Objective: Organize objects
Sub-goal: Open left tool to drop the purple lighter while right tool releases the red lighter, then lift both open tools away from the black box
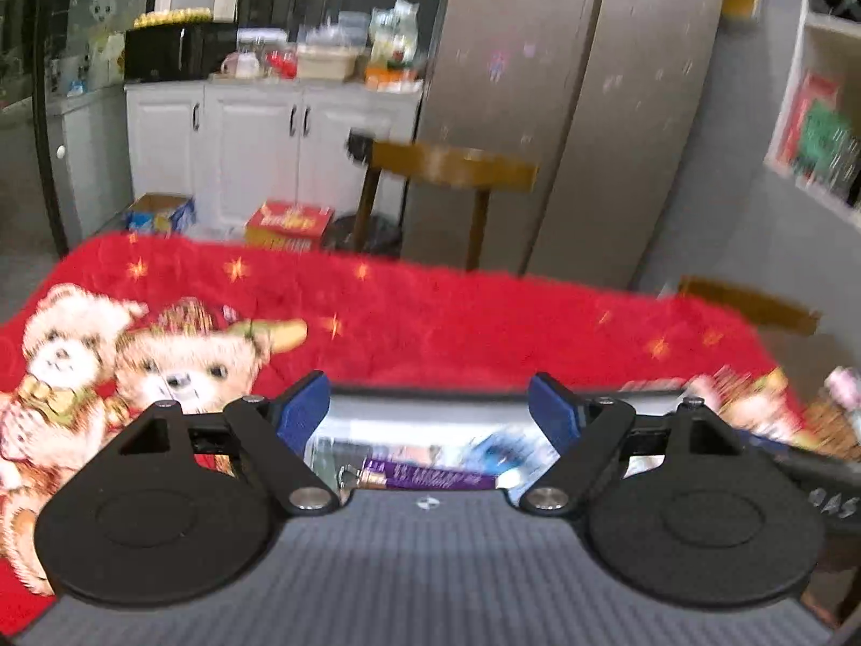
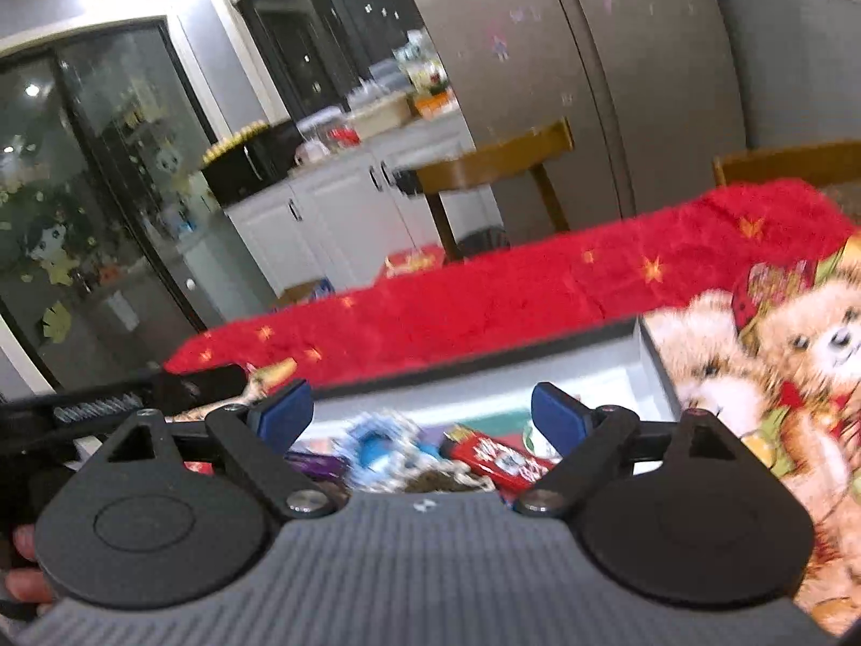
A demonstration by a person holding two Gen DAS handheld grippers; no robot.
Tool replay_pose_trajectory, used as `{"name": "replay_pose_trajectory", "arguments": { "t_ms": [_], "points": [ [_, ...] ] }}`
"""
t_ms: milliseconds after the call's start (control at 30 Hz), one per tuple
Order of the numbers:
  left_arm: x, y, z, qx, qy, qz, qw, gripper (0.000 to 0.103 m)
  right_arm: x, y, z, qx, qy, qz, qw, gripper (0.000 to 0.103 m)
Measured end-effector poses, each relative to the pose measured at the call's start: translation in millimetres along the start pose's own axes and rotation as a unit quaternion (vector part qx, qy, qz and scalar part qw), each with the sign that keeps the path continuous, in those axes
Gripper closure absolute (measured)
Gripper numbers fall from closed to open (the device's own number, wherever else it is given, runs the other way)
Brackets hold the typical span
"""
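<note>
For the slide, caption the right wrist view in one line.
Open right claw hovers above a white box of snack packets, including a red wrapper, on a red teddy-bear blanket.

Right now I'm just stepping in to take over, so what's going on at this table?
A person is sorting snacks with a pair of tongs in each hand. Both the left tongs and the right tongs are open and hold nothing, poised above a white box on the red teddy-bear blanket. Inside the box lie a purple packet, a red packet and a blue-and-white wrapper. The frames are blurred.
</note>
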State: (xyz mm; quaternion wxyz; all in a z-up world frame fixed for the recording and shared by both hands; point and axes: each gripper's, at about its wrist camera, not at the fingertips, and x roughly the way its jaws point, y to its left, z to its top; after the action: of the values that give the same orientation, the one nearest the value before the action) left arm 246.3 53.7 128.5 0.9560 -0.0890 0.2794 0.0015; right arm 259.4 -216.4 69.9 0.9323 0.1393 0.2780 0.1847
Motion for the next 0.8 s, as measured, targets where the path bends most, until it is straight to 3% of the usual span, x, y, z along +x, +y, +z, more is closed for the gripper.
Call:
{"name": "replay_pose_trajectory", "arguments": {
  "t_ms": [200,367,500,667,800],
  "points": [
    [-99.9,-4.0,4.4,-0.007,-0.102,-0.03,0.9944,0.016,-73.8,31.0,0.7,-0.043,-0.06,-0.018,0.997,0.005],
    [-173.0,-27.2,-24.3,0.036,-0.156,-0.004,0.9871,0.013,-137.7,43.4,-21.9,-0.075,-0.083,-0.004,0.994,0.005],
    [-211.1,-43.4,-67.3,0.069,-0.154,0.018,0.9855,0.013,-175.8,44.5,-60.9,-0.086,-0.095,-0.014,0.992,0.002],
    [-228.0,-45.8,-144.4,0.062,-0.117,0.044,0.9902,0.013,-199.4,29.1,-121.1,-0.071,-0.1,-0.043,0.992,0.001],
    [-224.2,-48.8,-205.0,0.085,-0.099,0.012,0.9914,0.013,-204.6,10.8,-156.5,-0.036,-0.079,-0.041,0.995,0.001]
  ]
}}
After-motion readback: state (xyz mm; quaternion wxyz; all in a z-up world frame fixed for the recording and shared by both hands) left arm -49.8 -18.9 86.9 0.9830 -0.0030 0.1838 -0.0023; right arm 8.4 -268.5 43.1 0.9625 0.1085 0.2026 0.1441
